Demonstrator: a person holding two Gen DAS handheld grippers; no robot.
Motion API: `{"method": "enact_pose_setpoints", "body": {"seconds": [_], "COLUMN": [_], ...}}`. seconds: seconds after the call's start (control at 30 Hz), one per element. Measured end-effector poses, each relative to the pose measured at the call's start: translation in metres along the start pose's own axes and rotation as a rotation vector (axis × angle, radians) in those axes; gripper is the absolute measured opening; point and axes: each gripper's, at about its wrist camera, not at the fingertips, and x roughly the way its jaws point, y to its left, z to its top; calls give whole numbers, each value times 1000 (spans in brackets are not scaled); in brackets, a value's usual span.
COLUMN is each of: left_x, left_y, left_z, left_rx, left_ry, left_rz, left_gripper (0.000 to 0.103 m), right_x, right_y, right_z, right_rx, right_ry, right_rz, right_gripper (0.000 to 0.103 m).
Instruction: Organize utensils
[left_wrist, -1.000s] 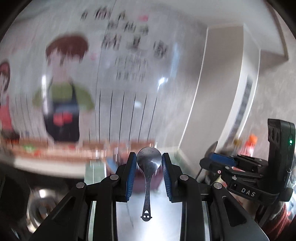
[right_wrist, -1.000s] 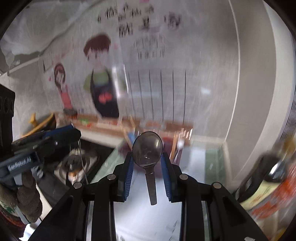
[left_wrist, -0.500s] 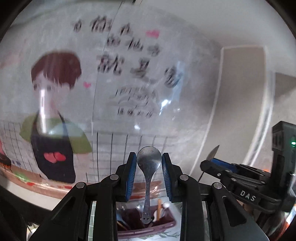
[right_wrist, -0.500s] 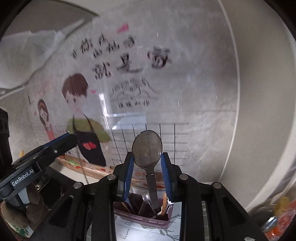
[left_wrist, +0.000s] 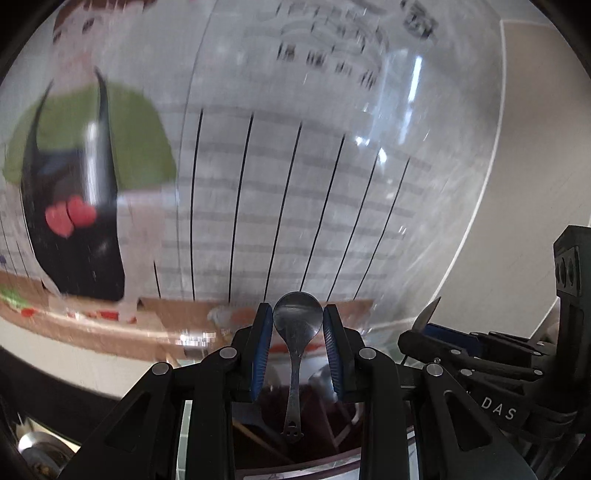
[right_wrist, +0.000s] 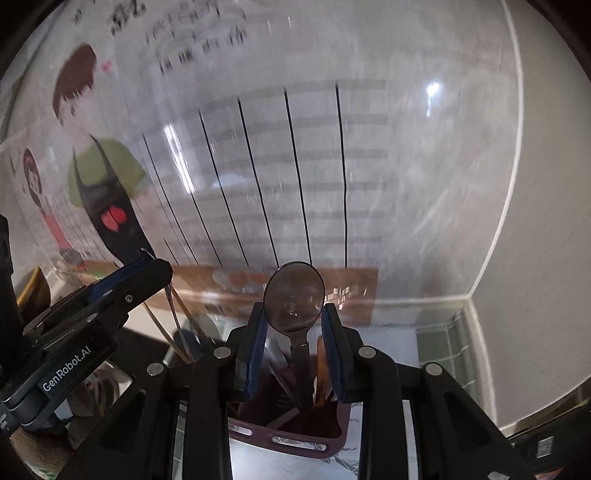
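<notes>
Your left hand-held gripper (left_wrist: 297, 349) is clamped on a small metal spoon (left_wrist: 296, 325): blue pads (left_wrist: 263, 345) pinch the bowl from both sides, bowl up and facing the camera, handle hanging straight down with its cut-out end over the dark red utensil holder (left_wrist: 295, 461) directly below. Your right hand-held gripper (right_wrist: 294, 349) is gripping a bigger dark spoon (right_wrist: 294, 295) the same way: round bowl above the fingertips, flat handle dropping down into the mouth of that utensil holder (right_wrist: 288, 439). The holder has slotted walls and sits on a light worktop (right_wrist: 388, 343) close to the wall. It already carries other pieces: an orange-brown handle (right_wrist: 320, 369) just right of the dark spoon's handle, plus a wooden stick (left_wrist: 258, 441) lower left in the left view. Can't tell whether either spoon handle touches anything in the holder. The two grippers are side by side: your right one (left_wrist: 480, 354) shows at the right edge of the left camera, marked DAS, with a spoon edge sticking up from it; your left one (right_wrist: 96, 306) shows at the left of the right camera, labelled GenRobot.AI. Far side is a glossy wall poster (right_wrist: 280, 155) with a cartoon figure in a green shirt and black apron, black vertical lines, blurred text. Green tiles (right_wrist: 439, 343) sit in the corner to the right.
</notes>
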Motion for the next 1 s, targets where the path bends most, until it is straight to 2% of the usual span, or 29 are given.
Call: {"method": "enact_pose_setpoints", "body": {"seconds": [0.17, 0.33, 0.4, 0.47, 0.53, 0.63, 0.7, 0.8, 0.83, 0.87, 0.93, 1.0], "left_x": [25, 44, 44, 34, 15, -24, -57, -108, -122, -133, -159, -182], "left_y": [7, 11, 8, 6, 5, 4, 0, -14, -18, -21, -28, -37], "left_z": [-19, -34, -38, -38, -36, -33, -36, -48, -52, -58, -74, -93], "left_rx": [-37, -72, -62, -69, -77, -82, -78, -28, -19, -16, 2, 34], "left_ry": [85, 203, 220, 204, 166, 107, 60, 19, 7, -4, -23, -37], "left_rz": [9, 0, -14, -9, -3, 31, 65, 147, 158, 161, 159, 189], "left_gripper": [29, 30, 31, 37, 47, 50, 50, 50, 50, 50, 50, 50], "right_x": [25, 38, 35, 26, 8, -33, -61, -106, -120, -140, -161, -179], "right_y": [-6, -8, -6, -6, -7, -9, -7, -2, 0, 4, 9, 15], "right_z": [-16, -30, -34, -37, -39, -46, -54, -75, -82, -95, -112, -130], "right_rx": [22, 7, -7, -6, 2, -1, -16, -46, -54, -65, -81, -103], "right_ry": [74, 152, 160, 144, 116, 50, -4, -114, -156, -218, -284, -299], "right_rz": [15, 26, 16, 1, 1, -26, -60, -120, -141, -176, -209, -206], "right_gripper": [27, 29, 34, 45, 55, 56, 61, 85, 97, 103, 103, 103]}}
